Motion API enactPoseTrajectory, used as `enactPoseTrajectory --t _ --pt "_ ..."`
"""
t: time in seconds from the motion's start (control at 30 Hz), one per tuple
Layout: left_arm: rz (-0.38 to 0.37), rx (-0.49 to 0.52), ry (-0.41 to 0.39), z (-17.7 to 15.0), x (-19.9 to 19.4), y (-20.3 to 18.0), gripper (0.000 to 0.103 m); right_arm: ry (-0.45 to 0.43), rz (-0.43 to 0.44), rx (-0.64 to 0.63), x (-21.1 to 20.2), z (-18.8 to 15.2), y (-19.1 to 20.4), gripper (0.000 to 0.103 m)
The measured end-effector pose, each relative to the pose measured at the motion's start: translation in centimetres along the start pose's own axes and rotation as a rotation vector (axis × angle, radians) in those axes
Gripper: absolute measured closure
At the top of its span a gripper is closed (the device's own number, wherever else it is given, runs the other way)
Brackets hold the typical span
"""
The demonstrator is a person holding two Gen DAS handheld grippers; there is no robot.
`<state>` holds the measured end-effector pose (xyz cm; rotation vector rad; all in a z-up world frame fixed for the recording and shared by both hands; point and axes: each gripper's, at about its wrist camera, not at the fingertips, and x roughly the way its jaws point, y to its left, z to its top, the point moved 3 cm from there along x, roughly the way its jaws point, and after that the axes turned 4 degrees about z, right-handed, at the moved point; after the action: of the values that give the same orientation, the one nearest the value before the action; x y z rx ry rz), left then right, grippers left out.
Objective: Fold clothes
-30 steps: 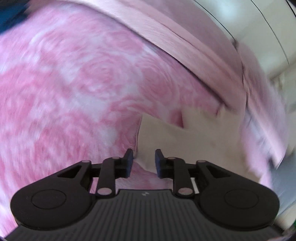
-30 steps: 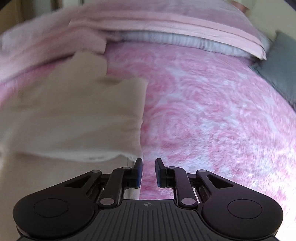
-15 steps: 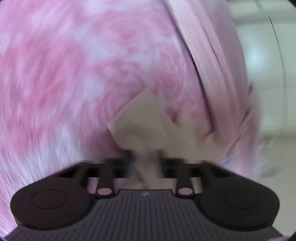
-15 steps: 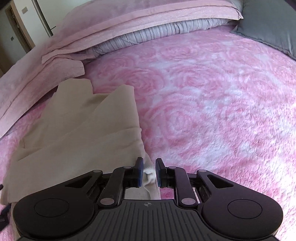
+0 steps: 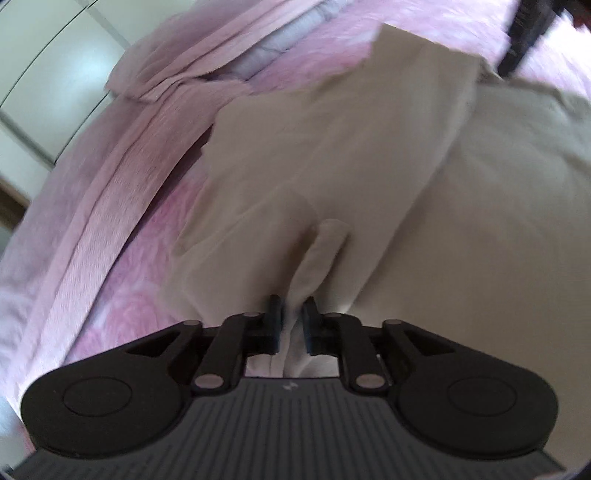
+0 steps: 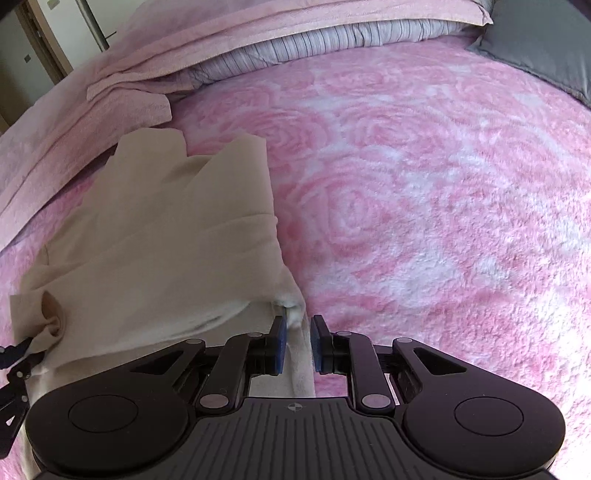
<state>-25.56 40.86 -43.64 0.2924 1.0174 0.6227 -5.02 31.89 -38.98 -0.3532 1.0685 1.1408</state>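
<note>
Left gripper [image 5: 292, 320] just reopened, jaws slightly apart around a pinched-up ridge of the beige garment [image 5: 369, 166]. Right gripper [image 6: 297, 341] narrowly parted over the garment's near edge, grip not clear. Garment spread on the bed's pink rose blanket [image 6: 424, 206], below pink pillows [image 6: 258, 26].

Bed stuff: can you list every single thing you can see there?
Garment: one, beige, partly folded on the left of the blanket.
Blanket: one, pink with a rose pattern, covering the bed.
Sheet: one, pale pink, bunched along the far edge.
Striped pillow: one, grey-white, under the sheet.
Grey cushion: one, far right corner.
Left gripper: black, garment fold between its jaws, which have just been opening.
Right gripper: black, blue pads, at the garment's near right edge.
</note>
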Motion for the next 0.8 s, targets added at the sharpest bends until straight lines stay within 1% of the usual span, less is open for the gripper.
enactPoseTrajectory --t 0.03,0.07,0.1,0.17,0.2,0.23,0.27,0.33,0.37,0.43,0.47,0.5,0.53,0.6,0.63,0.7,0.73,0.77,0.8 --pt "-0.023 -0.05 0.002 0.2 -0.2 0.7 0.075 -0.006 -0.009 -0.013 -0.2 0.0 0.0 0.085" --pt "-0.065 -0.113 -0.007 0.4 -0.7 1.6 0.073 -0.013 -0.019 -0.03 -0.4 0.1 0.1 0.085" --pt "-0.111 -0.176 -0.017 0.7 -1.2 2.5 0.073 -0.019 -0.029 -0.047 -0.7 0.2 0.2 0.085" --pt "-0.227 -0.312 -0.046 1.0 -2.3 4.1 0.074 -0.051 -0.032 -0.091 -1.3 0.7 0.8 0.085" --pt "-0.265 -0.38 -0.071 1.1 -3.1 4.7 0.077 -0.07 -0.03 -0.115 -1.6 0.9 1.2 0.085" --pt "-0.266 -0.442 -0.094 1.2 -3.7 5.2 0.083 -0.088 -0.029 -0.14 -1.9 1.2 1.6 0.085" --pt "-0.249 -0.498 -0.109 1.5 -3.6 5.8 0.085 -0.109 -0.024 -0.166 -2.2 1.4 2.0 0.085" --pt "-0.194 -0.574 -0.099 2.1 -2.1 6.6 0.085 -0.164 -0.007 -0.229 -2.3 2.1 3.3 0.085" --pt "-0.17 -0.599 -0.077 2.3 -1.0 6.8 0.085 -0.183 0.001 -0.26 -2.0 2.5 3.8 0.085" --pt "-0.152 -0.621 0.013 2.1 2.3 6.1 0.084 -0.198 0.004 -0.306 -0.7 3.2 4.7 0.085" --pt "-0.144 -0.624 0.042 1.9 3.6 5.6 0.085 -0.208 0.009 -0.316 0.2 3.5 5.1 0.085" --pt "-0.132 -0.619 0.043 1.7 4.5 5.3 0.084 -0.213 0.02 -0.322 1.3 3.8 5.2 0.085" --pt "-0.122 -0.605 0.044 1.7 4.9 5.0 0.084 -0.2 0.033 -0.323 2.7 4.0 5.2 0.085" --pt "-0.115 -0.564 0.046 2.2 4.5 4.9 0.084 -0.114 0.012 -0.344 5.8 4.1 4.8 0.085" --pt "-0.128 -0.57 0.056 2.3 4.1 5.3 0.084 -0.094 0.007 -0.358 6.3 4.3 4.8 0.085" --pt "-0.18 -0.633 0.065 2.3 3.6 7.1 0.084 -0.067 0.017 -0.372 5.9 5.2 5.0 0.085" --pt "-0.2 -0.669 0.056 2.4 3.6 8.1 0.084 -0.047 0.02 -0.367 5.4 5.7 5.0 0.085" --pt "-0.211 -0.693 0.045 3.0 4.0 9.3 0.084 -0.047 0.033 -0.354 4.8 6.4 5.0 0.085" --pt "-0.215 -0.71 0.036 3.5 4.5 10.4 0.083 -0.066 0.056 -0.334 4.2 7.2 4.9 0.085"
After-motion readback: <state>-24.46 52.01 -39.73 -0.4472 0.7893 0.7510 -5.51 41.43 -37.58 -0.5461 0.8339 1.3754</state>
